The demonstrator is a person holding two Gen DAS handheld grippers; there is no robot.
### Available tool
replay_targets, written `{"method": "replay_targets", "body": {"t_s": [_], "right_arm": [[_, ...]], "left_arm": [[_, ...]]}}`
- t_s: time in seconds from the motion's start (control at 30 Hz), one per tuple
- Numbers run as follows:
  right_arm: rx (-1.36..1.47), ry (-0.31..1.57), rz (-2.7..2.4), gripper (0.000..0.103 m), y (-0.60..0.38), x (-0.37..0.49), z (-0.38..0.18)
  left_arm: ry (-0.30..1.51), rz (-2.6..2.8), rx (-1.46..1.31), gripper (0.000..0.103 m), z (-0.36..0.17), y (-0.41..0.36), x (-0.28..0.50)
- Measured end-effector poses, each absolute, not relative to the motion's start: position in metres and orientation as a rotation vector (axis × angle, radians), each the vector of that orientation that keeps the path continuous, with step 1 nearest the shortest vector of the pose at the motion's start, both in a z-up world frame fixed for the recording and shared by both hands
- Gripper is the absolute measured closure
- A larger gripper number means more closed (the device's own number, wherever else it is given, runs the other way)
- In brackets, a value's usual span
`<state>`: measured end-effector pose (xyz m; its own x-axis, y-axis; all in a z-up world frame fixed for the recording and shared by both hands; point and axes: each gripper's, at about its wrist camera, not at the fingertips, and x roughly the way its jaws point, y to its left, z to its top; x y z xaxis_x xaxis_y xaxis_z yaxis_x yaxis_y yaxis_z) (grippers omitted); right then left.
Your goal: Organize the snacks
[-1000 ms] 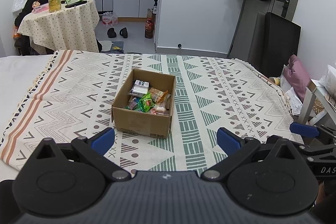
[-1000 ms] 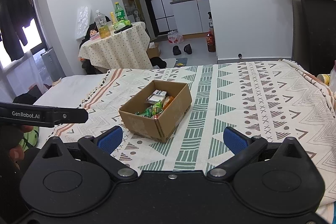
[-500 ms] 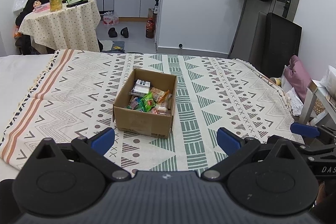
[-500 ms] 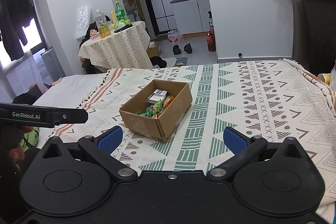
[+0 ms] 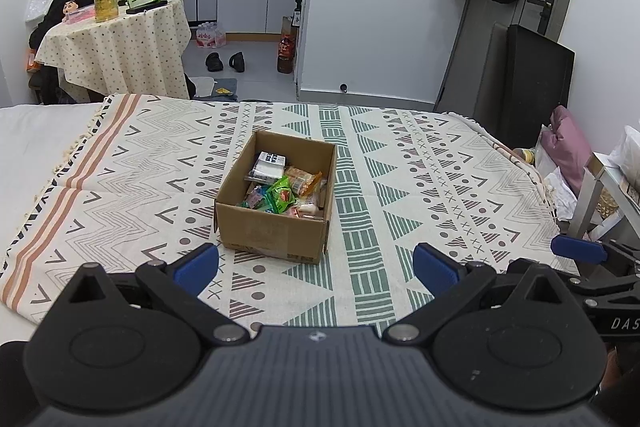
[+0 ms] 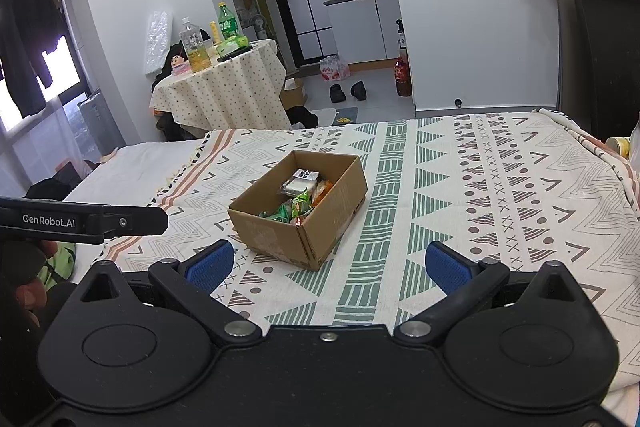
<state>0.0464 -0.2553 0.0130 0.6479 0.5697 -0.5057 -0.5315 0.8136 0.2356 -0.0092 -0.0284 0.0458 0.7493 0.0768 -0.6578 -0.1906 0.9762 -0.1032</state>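
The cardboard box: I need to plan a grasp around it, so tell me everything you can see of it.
The cardboard box is a small, open-topped carton of plain brown corrugated board with no flaps showing. It sits flat and upright on the patterned cloth, a little askew to its stripes. Inside lie loose wrapped snacks: green, orange, and a white packet with black print, all below the rim. Neither gripper touches it; both are open and short of it.

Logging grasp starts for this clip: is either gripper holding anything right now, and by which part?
Nothing is held. The left gripper and right gripper are both open and empty, short of the cardboard box of snacks.
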Motion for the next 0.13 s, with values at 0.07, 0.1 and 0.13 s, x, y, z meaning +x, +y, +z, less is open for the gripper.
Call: {"method": "replay_targets", "body": {"t_s": [0.07,0.1,0.13], "right_arm": [[0.07,0.602,0.63,0.0,-0.2544,0.0456,0.0113],[0.07,0.605,0.631,0.0,-0.253,0.0452,0.0103],[0.071,0.607,0.633,0.0,-0.2525,0.0446,0.0093]], "left_arm": [[0.709,0.145,-0.169,0.0,0.0459,-0.0283,-0.0089],[0.708,0.144,-0.169,0.0,0.0458,-0.0282,-0.009],[0.708,0.143,-0.169,0.0,0.046,-0.0288,-0.0087]]}}
